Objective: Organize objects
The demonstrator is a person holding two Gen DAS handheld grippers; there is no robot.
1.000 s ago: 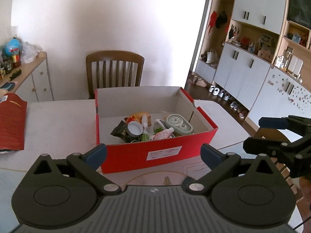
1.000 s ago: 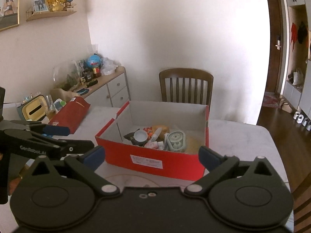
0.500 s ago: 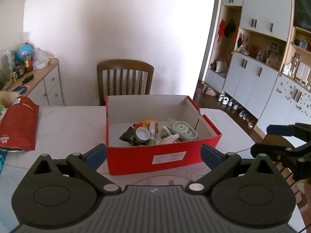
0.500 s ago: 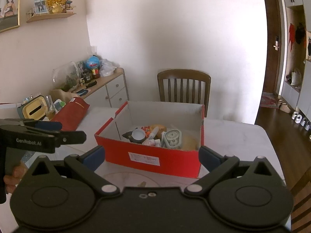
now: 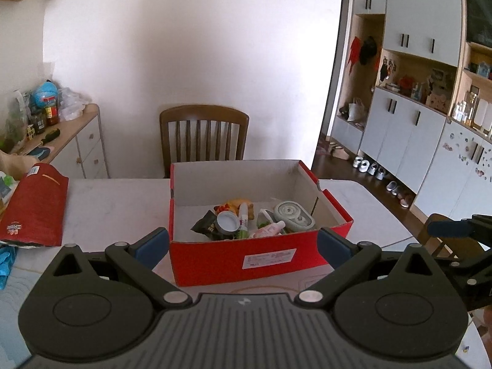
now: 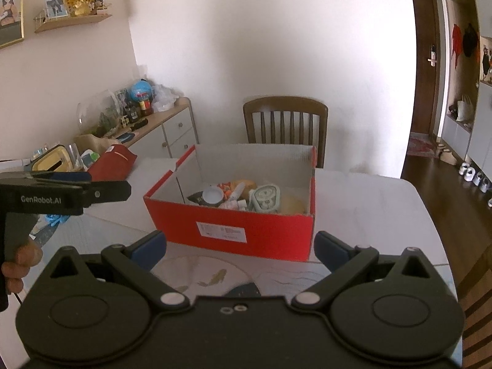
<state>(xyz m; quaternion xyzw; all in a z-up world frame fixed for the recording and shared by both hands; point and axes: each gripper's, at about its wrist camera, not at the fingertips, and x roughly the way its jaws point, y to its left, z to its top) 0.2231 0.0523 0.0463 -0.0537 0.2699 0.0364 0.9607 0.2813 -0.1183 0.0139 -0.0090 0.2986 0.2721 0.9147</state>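
Both sets of jaws are spread wide and hold nothing: the left gripper (image 5: 243, 241) and the right gripper (image 6: 240, 246) each fill the lower frame. Centre frame, one open red cardboard box (image 5: 261, 256) sits on the white counter (image 5: 117, 203), holding a jumble of small items, including one pale green oval case (image 5: 293, 215). One red pouch (image 5: 35, 204) lies at left; one brown wooden chair (image 5: 203, 135) stands behind the box.
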